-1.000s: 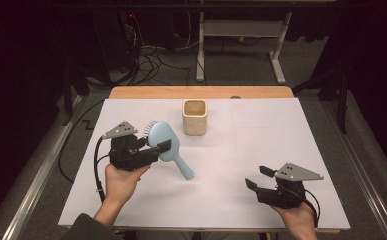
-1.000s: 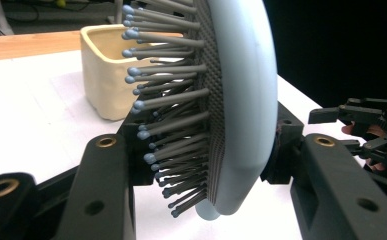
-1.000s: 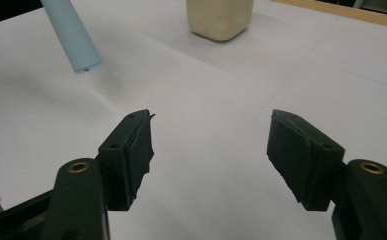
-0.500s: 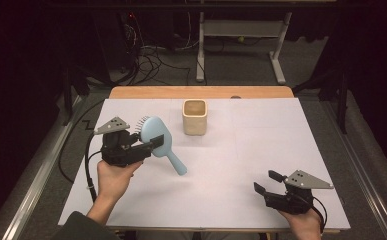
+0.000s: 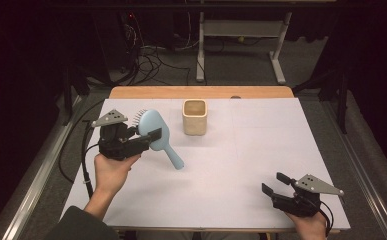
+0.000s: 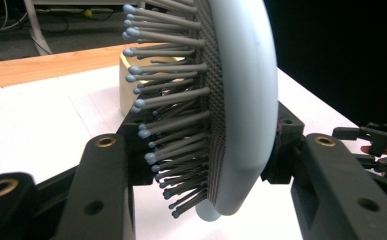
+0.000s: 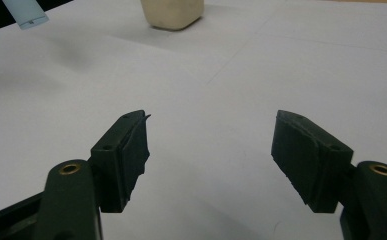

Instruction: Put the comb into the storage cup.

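A light blue hairbrush (image 5: 153,131) hangs above the left of the white table, head up and handle slanting down to the right. My left gripper (image 5: 148,136) is shut on its head; in the left gripper view the jaws press the bristle side and the smooth back of the hairbrush (image 6: 243,100). A beige cup (image 5: 195,116) stands upright at the back centre, apart from both grippers. My right gripper (image 5: 273,183) sits low near the front right corner, open with nothing between its jaws; the right gripper (image 7: 211,150) looks over bare table towards the cup (image 7: 173,12).
A white sheet (image 5: 241,150) covers the table, and a wooden strip (image 5: 201,92) runs along its far edge. Metal rails flank both sides. Cables (image 5: 151,60) and a desk frame (image 5: 241,30) stand on the dark floor behind.
My right gripper has moved down and towards the front right corner. My left gripper, with the hairbrush, has shifted slightly left and away.
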Action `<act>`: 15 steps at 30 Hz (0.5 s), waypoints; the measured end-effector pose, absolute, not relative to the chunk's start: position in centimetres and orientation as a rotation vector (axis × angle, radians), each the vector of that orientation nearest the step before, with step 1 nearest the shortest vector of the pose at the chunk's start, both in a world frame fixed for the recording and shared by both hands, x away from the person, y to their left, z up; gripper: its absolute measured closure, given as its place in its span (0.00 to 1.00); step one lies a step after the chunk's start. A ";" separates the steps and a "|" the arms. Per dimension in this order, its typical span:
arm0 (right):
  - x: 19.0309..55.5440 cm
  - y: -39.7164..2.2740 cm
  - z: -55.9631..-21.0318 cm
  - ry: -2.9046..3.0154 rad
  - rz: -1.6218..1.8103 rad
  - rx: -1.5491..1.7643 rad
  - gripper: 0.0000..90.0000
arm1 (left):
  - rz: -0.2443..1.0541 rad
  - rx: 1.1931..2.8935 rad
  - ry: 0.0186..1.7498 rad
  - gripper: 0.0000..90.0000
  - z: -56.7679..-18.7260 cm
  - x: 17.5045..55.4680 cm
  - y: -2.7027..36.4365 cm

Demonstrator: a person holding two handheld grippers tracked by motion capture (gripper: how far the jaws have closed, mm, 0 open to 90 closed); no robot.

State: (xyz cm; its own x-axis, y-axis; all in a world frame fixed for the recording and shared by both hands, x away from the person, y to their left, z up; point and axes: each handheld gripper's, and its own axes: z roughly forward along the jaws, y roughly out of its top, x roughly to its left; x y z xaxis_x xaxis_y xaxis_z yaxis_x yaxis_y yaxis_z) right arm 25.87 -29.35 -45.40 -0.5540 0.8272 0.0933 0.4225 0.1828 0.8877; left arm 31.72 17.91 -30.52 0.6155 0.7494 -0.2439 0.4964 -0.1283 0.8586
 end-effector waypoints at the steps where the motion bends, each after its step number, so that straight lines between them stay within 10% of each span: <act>1: 25.8 -29.5 -45.5 2.050 1.336 1.175 0.35 | 0.303 1.786 1.012 0.58 -30.4 31.7 17.9; 15: 25.0 -30.4 -46.4 2.010 1.358 1.166 0.36 | 0.350 1.787 1.008 0.58 -28.5 33.0 18.0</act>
State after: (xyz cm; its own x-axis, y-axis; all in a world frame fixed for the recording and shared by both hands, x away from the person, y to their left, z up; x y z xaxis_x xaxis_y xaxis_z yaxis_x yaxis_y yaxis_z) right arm 25.03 -30.41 -46.41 -0.5438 0.8343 0.0905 0.3952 0.1594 0.9047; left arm 33.01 18.03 -28.47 0.6086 0.7658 -0.2076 0.4724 -0.1395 0.8703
